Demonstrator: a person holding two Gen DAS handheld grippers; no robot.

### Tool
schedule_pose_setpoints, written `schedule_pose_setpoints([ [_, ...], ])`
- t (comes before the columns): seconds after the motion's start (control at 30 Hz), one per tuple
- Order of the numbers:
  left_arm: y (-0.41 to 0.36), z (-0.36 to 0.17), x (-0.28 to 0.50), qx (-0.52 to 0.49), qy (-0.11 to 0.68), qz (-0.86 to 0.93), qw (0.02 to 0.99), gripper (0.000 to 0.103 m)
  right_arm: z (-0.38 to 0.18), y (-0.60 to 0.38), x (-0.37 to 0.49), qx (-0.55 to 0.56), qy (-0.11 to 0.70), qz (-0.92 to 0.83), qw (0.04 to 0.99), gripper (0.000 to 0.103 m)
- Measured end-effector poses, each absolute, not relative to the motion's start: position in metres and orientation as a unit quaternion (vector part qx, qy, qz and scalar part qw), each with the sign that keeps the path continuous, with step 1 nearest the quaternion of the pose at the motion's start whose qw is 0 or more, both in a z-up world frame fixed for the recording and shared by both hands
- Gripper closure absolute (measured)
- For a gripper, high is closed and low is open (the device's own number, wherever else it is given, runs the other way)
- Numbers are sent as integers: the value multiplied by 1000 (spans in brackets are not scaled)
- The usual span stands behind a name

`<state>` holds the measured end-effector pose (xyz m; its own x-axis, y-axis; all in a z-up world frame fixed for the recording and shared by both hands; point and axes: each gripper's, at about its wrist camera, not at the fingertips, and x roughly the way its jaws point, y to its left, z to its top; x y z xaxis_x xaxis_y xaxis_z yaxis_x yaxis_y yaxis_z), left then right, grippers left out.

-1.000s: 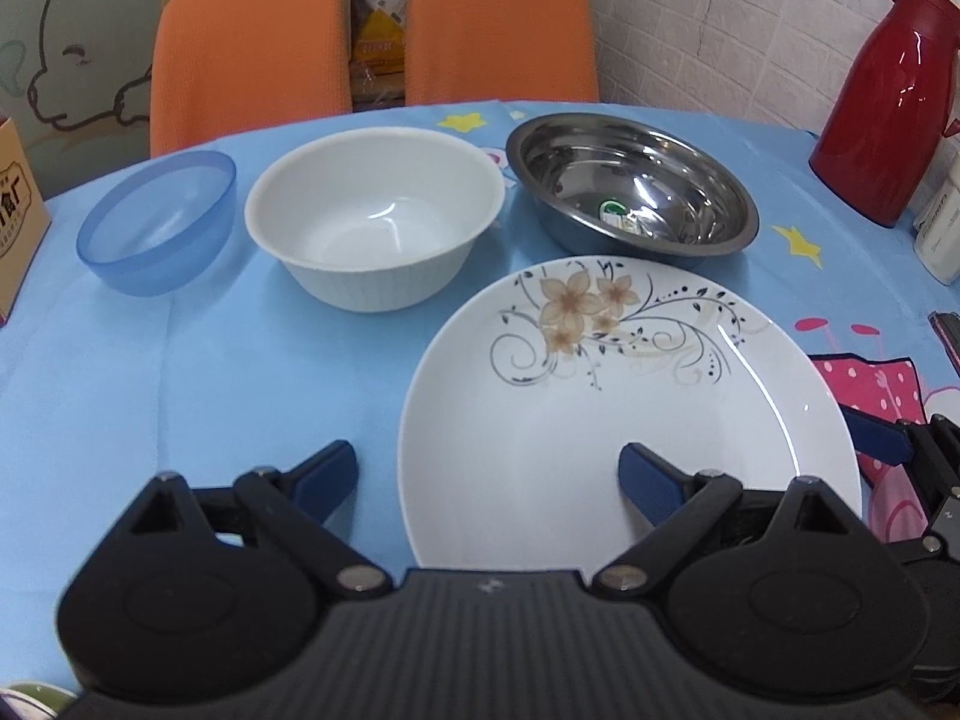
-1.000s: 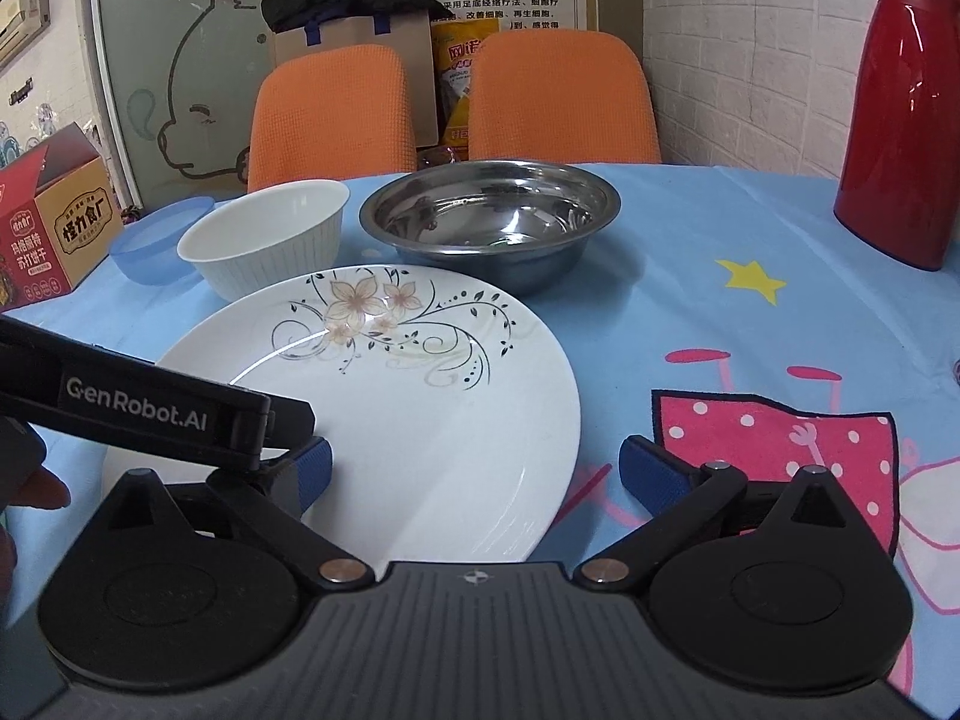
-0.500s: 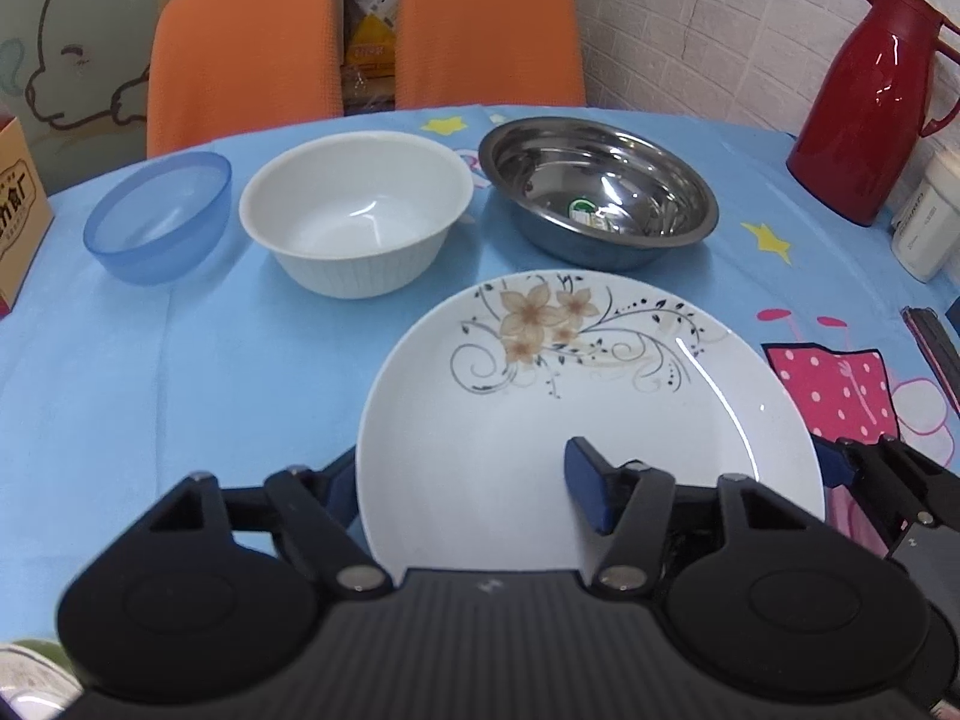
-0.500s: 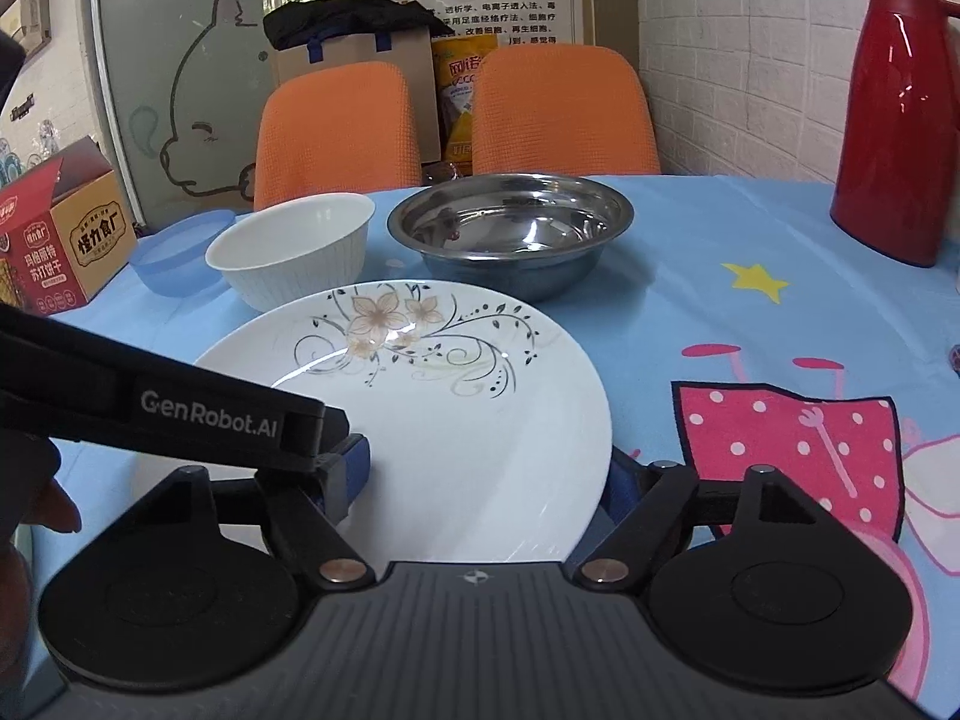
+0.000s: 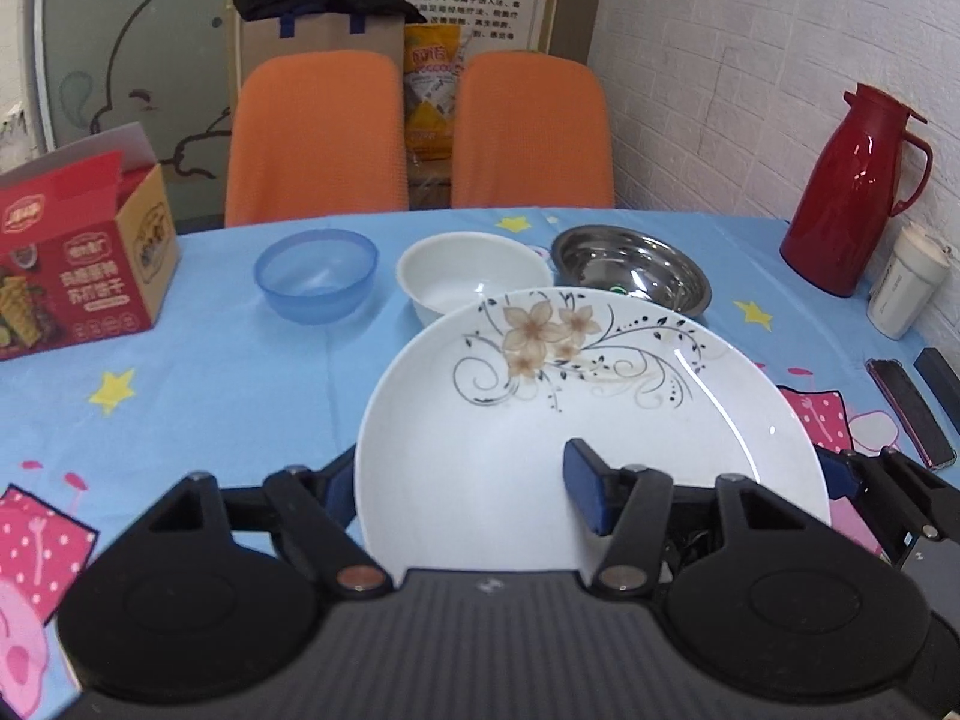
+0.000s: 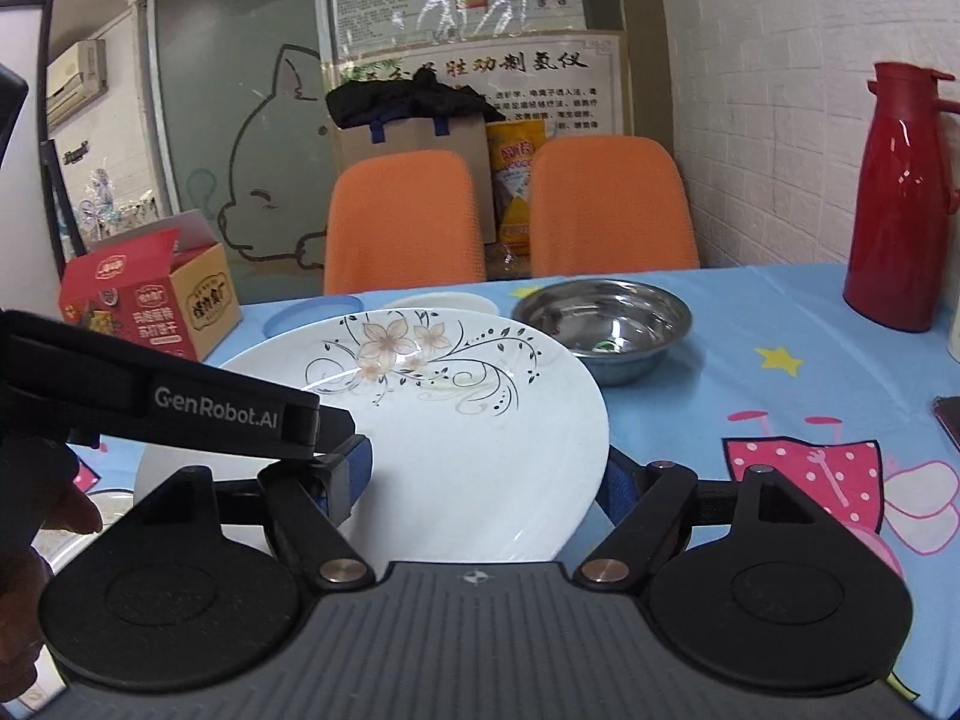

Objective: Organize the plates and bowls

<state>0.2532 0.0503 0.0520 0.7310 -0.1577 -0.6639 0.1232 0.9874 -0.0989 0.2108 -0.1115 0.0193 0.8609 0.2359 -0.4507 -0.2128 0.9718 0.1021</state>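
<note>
Plate [image 5: 576, 420] comes first, nearest the cameras: the left gripper [image 5: 462, 492] has just closed its jaws on the near left rim and the right gripper [image 6: 486, 474] clamps the right edge, so it now hangs tilted above the tablecloth [image 5: 210, 396]. Farther off wait the blue bowl [image 5: 315, 276], white bowl [image 5: 474, 273] and steel bowl [image 5: 630, 270], probably its next stop.
</note>
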Motion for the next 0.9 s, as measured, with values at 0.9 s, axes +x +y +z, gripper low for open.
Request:
schedule_pose_setpoints([
  [0.9, 181, 7, 144, -76, 347, 30, 934, 35, -13, 17, 149, -54, 281, 260, 922, 0],
])
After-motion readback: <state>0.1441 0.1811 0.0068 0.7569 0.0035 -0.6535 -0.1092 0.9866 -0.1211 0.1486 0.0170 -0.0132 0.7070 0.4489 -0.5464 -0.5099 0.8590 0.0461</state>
